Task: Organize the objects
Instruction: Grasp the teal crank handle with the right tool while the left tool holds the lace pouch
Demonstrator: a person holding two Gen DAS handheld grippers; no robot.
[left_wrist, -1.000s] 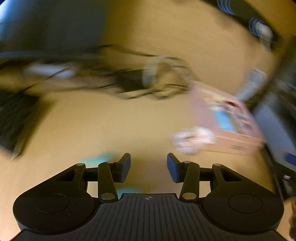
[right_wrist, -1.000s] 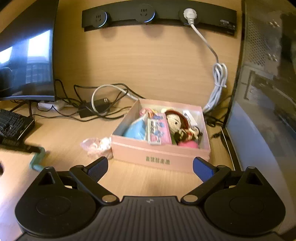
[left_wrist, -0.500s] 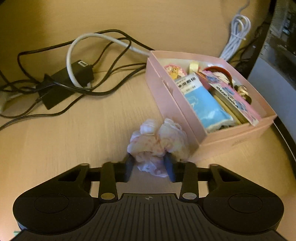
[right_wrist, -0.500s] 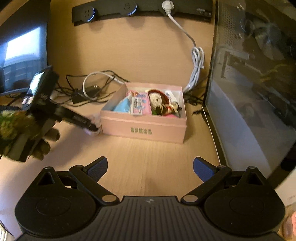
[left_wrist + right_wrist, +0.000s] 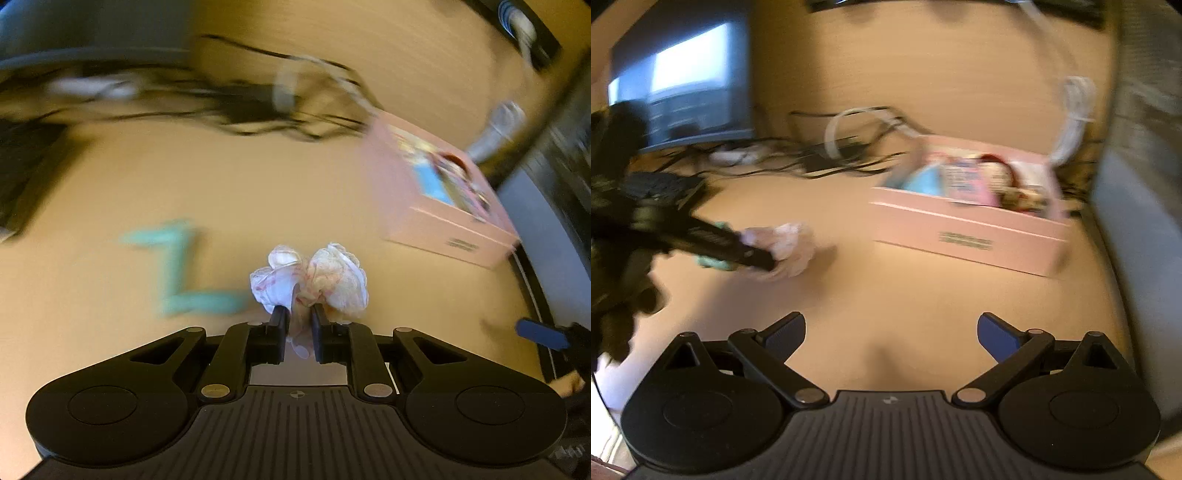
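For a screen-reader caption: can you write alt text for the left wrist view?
The left gripper is shut on a crumpled pink-and-white cloth above a wooden desk. A teal item lies to the left, a filled pink box to the right; the background is motion-blurred.

The left gripper [image 5: 298, 314] was clamped tight, its fingers [image 5: 279, 323] nearly together, pinching something between them toward twelve o'clock. The right gripper [image 5: 891, 328] hung with its jaws spread wide, nothing between them.
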